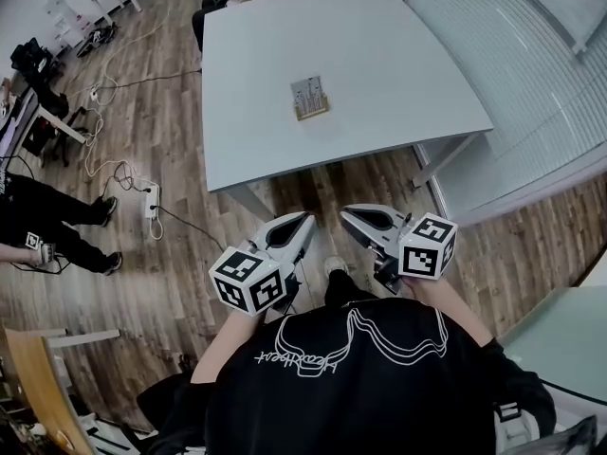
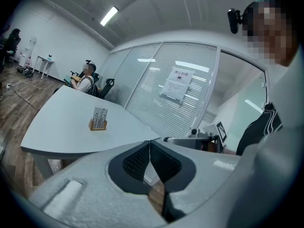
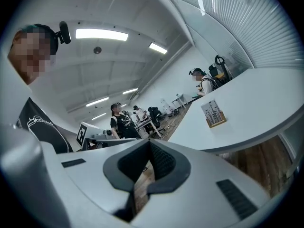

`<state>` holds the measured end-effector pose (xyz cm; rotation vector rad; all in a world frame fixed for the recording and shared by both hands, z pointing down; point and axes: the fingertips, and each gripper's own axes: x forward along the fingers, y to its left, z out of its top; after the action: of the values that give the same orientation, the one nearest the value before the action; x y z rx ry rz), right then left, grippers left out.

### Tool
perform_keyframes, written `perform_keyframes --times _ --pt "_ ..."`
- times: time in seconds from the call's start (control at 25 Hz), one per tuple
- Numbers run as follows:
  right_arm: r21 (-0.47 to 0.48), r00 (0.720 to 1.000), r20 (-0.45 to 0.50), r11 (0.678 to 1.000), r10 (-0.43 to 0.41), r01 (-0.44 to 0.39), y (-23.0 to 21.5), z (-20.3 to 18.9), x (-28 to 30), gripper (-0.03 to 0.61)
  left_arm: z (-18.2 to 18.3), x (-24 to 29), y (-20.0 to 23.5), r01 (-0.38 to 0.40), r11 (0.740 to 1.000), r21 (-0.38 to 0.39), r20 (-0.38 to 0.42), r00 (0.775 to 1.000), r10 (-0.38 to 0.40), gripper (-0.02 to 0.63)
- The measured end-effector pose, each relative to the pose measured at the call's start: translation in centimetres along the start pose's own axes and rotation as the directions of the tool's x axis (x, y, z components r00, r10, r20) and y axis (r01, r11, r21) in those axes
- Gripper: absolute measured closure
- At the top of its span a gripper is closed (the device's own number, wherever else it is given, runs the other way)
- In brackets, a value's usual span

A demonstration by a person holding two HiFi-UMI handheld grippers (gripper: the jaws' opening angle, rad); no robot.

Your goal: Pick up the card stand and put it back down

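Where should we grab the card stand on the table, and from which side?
Probably the wooden base of the card stand, with the fingers on its two short ends, coming in low from the table's near edge. It stands upright with its broad face to that edge, and the base looks like its rigid part.

Black shirt, white line print, pale grey grippers

Dressed in a black short-sleeved shirt (image 1: 379, 396) with a looping white outline graphic (image 1: 353, 341) and white lettering across the chest (upside down from the head view); small black camera (image 2: 233, 18) worn at the head; left gripper (image 1: 304, 220) and right gripper (image 1: 345, 212) shelled in smooth pale grey plastic tapering to a point, lined inside with black ribbed pads (image 2: 135, 161), each backed by a white marker cube (image 1: 251, 280) printed with black squares
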<state>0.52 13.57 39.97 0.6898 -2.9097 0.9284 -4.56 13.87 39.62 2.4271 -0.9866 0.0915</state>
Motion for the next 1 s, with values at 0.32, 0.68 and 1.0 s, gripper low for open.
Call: perform_keyframes --times 0.32,0.68,1.0 --pt "0.042 1.000 -0.021 0.999 0.008 -0.007 -9.4 4.9 3.4 0.569 3.6 7.8 7.1 -0.037 0.999 0.001 -0.029 0.999 0.037 0.598" --pt "0.017 0.999 -0.026 1.000 0.022 -0.022 -12.9 7.5 4.8 0.569 4.8 10.7 10.5 -0.094 0.996 0.006 -0.038 0.995 0.094 0.598" --pt "0.020 0.999 -0.022 0.999 -0.034 0.034 -14.3 7.3 4.9 0.569 3.7 10.3 12.0 -0.121 0.993 -0.017 -0.045 0.992 0.120 0.595"
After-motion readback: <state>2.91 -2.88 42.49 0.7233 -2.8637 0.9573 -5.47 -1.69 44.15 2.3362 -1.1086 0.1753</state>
